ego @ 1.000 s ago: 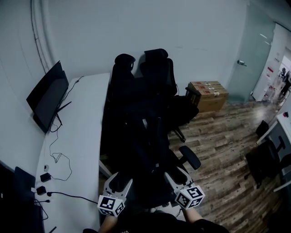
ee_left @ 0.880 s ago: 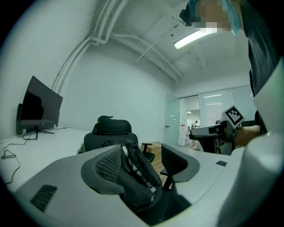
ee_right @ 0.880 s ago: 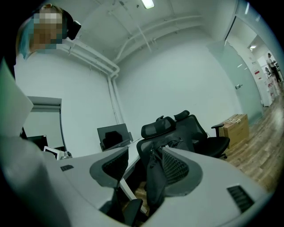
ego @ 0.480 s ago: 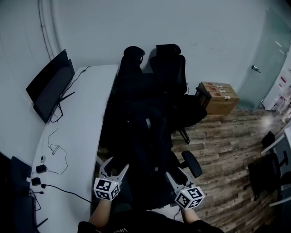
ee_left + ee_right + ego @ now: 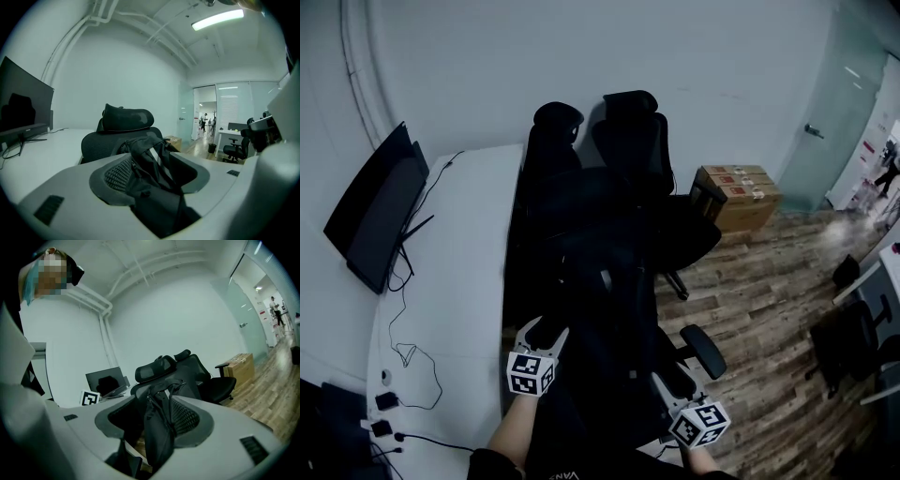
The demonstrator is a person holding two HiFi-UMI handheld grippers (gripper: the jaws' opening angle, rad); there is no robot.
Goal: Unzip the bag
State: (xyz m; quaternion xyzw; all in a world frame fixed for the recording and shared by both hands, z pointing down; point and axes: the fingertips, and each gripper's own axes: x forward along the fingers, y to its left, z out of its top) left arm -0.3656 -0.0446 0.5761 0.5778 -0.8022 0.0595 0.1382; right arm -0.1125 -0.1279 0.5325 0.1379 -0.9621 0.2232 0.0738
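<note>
Black bag (image 5: pixel 147 159), just ahead of left gripper (image 5: pixel 544 328), right gripper (image 5: pixel 670 382), fingers (image 5: pixel 117 176) apart

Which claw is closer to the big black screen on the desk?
Left. The left claw hangs just off the edge of the white desk, with the screen farther along that desk. The right claw is on the far side of the black bag.
</note>
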